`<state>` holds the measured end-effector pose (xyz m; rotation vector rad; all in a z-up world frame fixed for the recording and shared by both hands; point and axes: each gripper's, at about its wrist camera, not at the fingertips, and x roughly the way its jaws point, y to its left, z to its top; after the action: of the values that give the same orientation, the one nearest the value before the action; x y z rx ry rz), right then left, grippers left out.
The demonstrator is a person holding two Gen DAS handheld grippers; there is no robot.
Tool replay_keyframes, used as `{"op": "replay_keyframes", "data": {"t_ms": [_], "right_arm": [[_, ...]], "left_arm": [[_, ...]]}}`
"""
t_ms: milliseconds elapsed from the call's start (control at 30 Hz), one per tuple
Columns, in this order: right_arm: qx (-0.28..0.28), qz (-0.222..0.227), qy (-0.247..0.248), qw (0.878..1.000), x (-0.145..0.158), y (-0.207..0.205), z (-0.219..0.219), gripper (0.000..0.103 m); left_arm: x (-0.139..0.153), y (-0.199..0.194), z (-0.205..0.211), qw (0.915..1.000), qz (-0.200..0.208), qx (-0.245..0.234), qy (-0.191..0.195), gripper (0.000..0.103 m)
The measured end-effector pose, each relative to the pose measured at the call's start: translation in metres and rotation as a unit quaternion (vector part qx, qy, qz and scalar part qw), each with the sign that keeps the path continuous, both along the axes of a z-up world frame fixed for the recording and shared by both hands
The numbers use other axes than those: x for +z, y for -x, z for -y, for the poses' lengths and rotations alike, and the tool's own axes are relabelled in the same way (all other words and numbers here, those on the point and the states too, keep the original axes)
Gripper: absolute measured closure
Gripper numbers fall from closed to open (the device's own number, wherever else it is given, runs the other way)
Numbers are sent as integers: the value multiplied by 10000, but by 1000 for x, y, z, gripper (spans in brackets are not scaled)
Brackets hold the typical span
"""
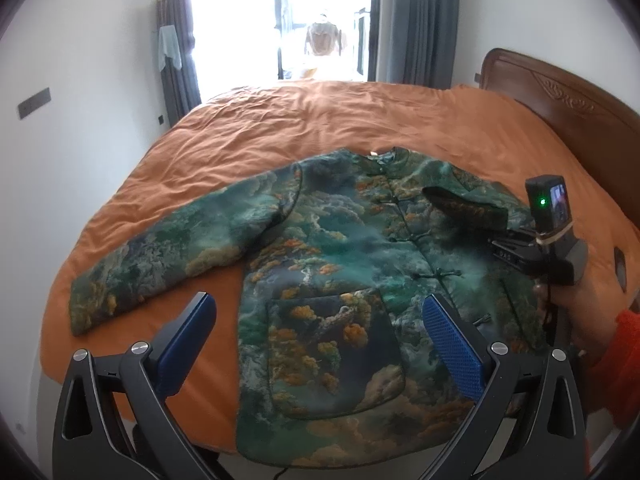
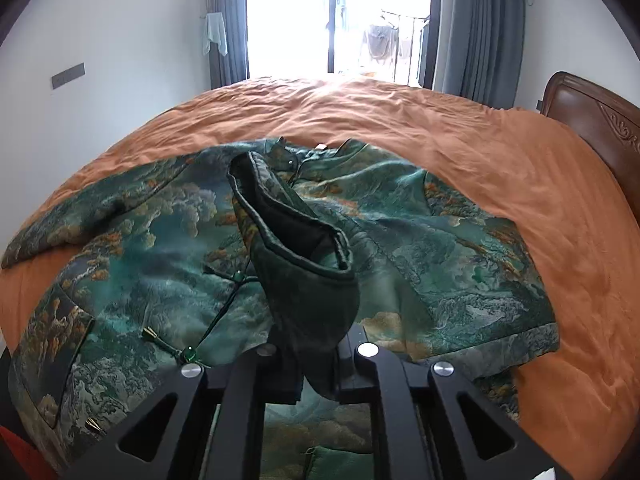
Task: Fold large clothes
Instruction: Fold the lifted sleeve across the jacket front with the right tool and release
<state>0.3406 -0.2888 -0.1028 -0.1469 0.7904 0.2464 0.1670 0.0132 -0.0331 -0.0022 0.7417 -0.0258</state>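
Observation:
A green padded jacket (image 1: 332,264) with a mountain and cloud print lies front up on the orange bed, collar toward the window. Its left sleeve (image 1: 168,248) lies stretched out to the left. My left gripper (image 1: 320,332) is open above the jacket's pocket and holds nothing. My right gripper (image 2: 316,356) is shut on the cuff of the jacket's right sleeve (image 2: 296,240) and holds it lifted over the jacket's front. The right gripper also shows in the left wrist view (image 1: 496,236), with the sleeve cuff (image 1: 464,208) in it.
The orange bedcover (image 1: 340,120) fills the bed. A carved wooden headboard (image 1: 560,100) stands at the right. A bright balcony door with grey curtains (image 1: 416,20) is behind. A white wall (image 1: 88,140) runs along the left. The bed's near edge is below the jacket's hem.

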Motion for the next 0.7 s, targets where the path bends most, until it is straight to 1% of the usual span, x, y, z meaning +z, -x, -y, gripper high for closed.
{"op": "replay_keyframes", "data": {"t_ms": [67,100,133,167,200,233,333,433,533,600,667,700], "right_arm": [[70,-195,0,9998,-10,-1,-4,87],[98,-281,-16,9996,-14,-2,-6,80],[167,-413,-87,9990,-18,-3,-8,66],[234,-524,-162,9982,-22,-3,-9,58],[284,-603,-204,9976,-24,-3,-10,44],[347,-652,-238,9970,-25,-1,-11,38],[545,-815,-359,9945,-29,5,-13,36],[638,-858,-544,9928,-27,13,-11,36],[585,-763,-771,9924,-13,30,0,36],[535,-613,-873,9928,-1,43,9,35],[457,-438,-977,9932,14,59,20,35],[412,-366,-1027,9932,20,67,25,35]], "left_arm": [[-2,-5,5,10000,-18,-76,-45,0],[-3,-8,9,9999,-22,-111,-83,0],[-4,-11,12,9998,-33,-151,-119,0],[-6,-15,16,9996,-55,-207,-165,0],[-8,-18,19,9994,-85,-264,-201,0],[-11,-22,22,9991,-127,-333,-221,0],[-19,-36,32,9975,-326,-597,-184,0],[-26,-56,45,9944,-545,-900,30,0],[-28,-86,59,9884,-766,-1213,493,0],[-35,-112,74,9792,-1038,-1492,899,0],[-48,-142,96,9637,-1412,-1876,1275,0],[-56,-157,107,9568,-1595,-2017,1353,1]]}}
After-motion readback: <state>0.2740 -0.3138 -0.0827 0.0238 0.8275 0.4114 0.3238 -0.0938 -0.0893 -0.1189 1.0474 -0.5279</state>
